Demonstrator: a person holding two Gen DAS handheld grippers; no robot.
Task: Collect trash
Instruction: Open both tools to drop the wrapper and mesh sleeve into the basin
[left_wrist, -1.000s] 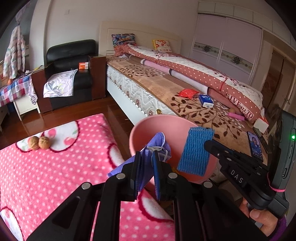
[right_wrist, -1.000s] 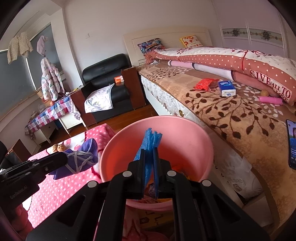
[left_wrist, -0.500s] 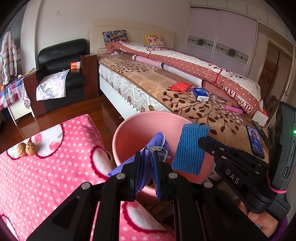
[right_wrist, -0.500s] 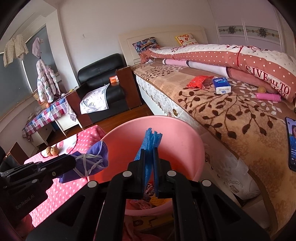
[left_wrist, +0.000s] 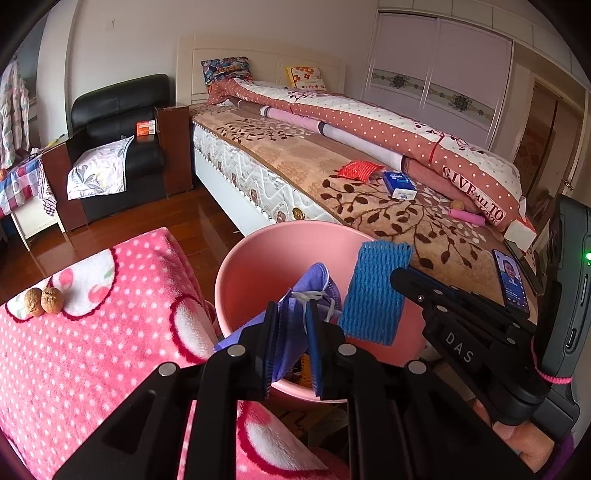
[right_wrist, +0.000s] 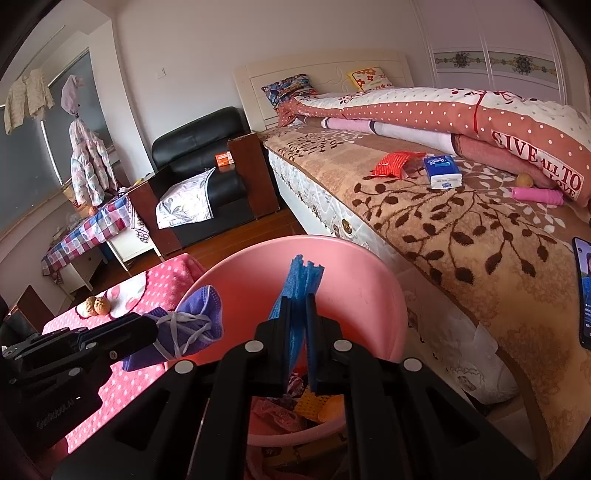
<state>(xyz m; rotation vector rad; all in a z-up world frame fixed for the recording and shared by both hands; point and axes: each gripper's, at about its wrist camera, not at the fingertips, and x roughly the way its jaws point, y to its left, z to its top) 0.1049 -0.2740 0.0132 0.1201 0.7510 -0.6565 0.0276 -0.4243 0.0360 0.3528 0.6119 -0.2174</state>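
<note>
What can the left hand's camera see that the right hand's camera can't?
Only the left wrist view shows the flat face of the blue foam net, the right gripper from the side, and the white block by the quilt. Only the right wrist view shows the trash inside the pink bin, the clothes hanging at the window, and the left gripper from the side. Both show the purple face mask, the two walnuts, the tissue pack and the red wrapper.
</note>
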